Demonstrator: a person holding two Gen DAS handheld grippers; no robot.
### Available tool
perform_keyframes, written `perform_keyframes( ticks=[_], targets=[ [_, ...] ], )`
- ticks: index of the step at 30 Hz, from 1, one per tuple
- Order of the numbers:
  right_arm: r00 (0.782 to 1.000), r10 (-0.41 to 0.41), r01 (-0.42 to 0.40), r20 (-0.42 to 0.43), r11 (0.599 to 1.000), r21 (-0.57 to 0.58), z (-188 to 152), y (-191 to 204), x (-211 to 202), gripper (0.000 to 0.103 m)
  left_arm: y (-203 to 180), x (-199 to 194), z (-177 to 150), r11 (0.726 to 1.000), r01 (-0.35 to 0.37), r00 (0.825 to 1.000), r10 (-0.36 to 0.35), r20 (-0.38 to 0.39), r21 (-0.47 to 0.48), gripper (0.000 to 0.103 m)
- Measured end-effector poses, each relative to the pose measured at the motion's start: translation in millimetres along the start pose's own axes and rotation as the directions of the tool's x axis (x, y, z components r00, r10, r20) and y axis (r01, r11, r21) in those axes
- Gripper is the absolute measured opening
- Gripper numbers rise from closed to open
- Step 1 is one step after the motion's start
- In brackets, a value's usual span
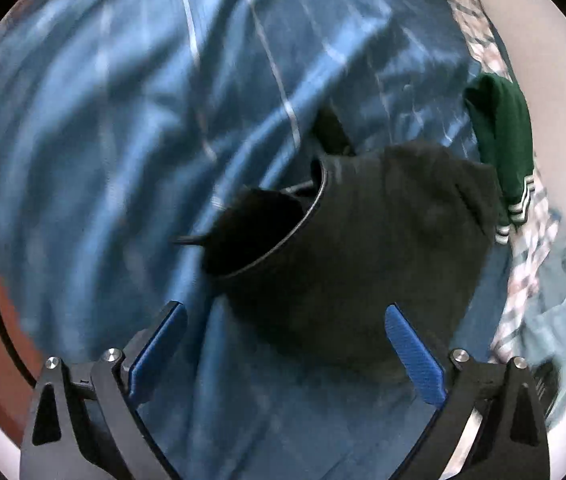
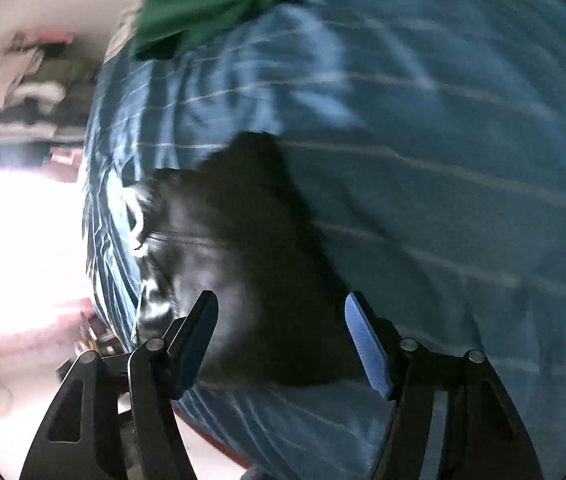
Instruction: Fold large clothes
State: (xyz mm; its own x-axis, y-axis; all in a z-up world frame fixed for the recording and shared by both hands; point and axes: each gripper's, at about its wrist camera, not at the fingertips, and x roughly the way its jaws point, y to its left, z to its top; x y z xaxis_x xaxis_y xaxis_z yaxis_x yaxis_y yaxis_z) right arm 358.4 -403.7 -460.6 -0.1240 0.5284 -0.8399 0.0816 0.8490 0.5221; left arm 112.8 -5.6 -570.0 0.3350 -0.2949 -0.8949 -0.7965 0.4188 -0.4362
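We hover both tongs, left (image 1: pixel 285 344) and right (image 2: pixel 281 336), spread and empty, over the black garment (image 1: pixel 347 248) at lower centre on the blue bedsheet (image 1: pixel 123 120); next we should pinch its near edge.

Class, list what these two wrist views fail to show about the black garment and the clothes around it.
- Black garment: type unclear in the left wrist view; motion blur, and the left gripper covers its near edge.
- Black garment, right wrist view: left edge lost to glare.
- Green garment: cut off at the top edge.
- Checked cloth: partly under the green garment.
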Motion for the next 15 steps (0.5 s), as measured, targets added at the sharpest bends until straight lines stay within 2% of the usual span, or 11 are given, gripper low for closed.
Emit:
perform_keyframes(
  ticks=[1,2,3,4,5,6,7,10,12,15],
  targets=[
    [1.000,0.002,-0.003,0.004,1.000,0.031,-5,-11,-1,0.068,-2,10,5,1.000,0.023,1.000,-0.023,0.015,-0.009,0.099],
    [1.000,0.005,-0.005,0.003,0.999,0.044,-8,-21,-3,0.068,-4,18,10,1.000,0.009,0.999,-0.008,0.039,-0.014,0.095],
    [1.000,0.006,-0.006,-0.001,0.998,0.059,-11,-28,-1,0.068,-6,24,15,1.000,-0.018,0.997,0.020,0.078,-0.022,0.084],
    [1.000,0.013,-0.012,-0.004,0.997,0.071,-14,-36,-4,0.068,-9,23,15,0.999,-0.026,0.994,0.030,0.106,-0.031,0.069],
    [1.000,0.025,-0.024,-0.008,0.997,0.074,-15,-37,2,0.068,-11,19,14,0.998,-0.040,0.991,0.045,0.129,-0.040,0.062],
    [0.999,0.030,-0.029,-0.016,0.997,0.068,-16,-36,7,0.068,-12,14,11,0.998,-0.038,0.989,0.044,0.143,-0.043,0.042],
    [0.999,0.032,-0.031,-0.023,0.998,0.057,-16,-37,8,0.068,-14,1,4,0.998,-0.048,0.983,0.054,0.175,-0.038,0.030],
    [0.997,0.061,-0.061,-0.050,0.998,0.009,-10,-30,18,0.068,-11,-22,-17,0.999,-0.035,0.977,0.032,0.211,0.011,0.024],
    [0.990,0.107,-0.110,-0.092,0.994,-0.028,0,-24,34,0.069,-8,-21,-22,0.999,-0.044,0.979,0.038,0.202,0.025,0.024],
    [0.968,0.181,-0.199,-0.171,0.975,-0.093,19,-20,64,0.075,5,-7,-15,1.000,-0.020,0.985,0.020,0.174,-0.005,0.024]
  ],
)
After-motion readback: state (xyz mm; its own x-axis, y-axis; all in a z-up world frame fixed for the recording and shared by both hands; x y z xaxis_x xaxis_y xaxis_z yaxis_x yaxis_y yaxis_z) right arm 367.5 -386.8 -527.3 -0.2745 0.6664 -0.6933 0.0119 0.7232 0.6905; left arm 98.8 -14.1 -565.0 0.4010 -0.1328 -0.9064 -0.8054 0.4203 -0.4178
